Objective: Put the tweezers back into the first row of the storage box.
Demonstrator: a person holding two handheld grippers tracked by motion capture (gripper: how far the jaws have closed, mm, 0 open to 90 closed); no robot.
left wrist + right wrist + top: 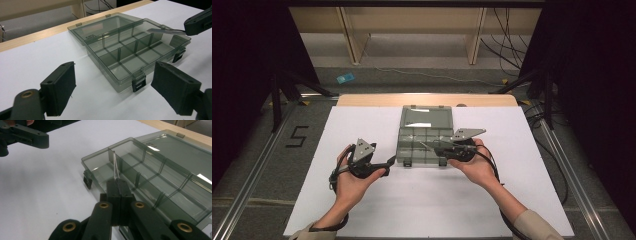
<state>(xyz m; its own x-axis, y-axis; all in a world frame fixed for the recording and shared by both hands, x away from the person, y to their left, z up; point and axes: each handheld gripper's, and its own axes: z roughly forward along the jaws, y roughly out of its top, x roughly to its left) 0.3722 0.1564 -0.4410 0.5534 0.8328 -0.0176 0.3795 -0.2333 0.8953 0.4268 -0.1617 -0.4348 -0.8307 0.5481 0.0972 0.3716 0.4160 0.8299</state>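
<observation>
Clear compartment box [426, 134] sits lid-open mid-table [362, 210]. Right gripper [117, 180] is clamped on a thin clear divider strip [115, 165], holding it over the box's compartments. Left gripper [113, 85] hangs wide apart just beside the box.

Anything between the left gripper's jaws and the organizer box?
Nothing: bare white table cover separates the open left gripper from the compartment box, per the left gripper view.

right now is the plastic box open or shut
Open: the compartment box has its lid folded back flat on the table, dividers exposed. The compartments look empty.
</observation>
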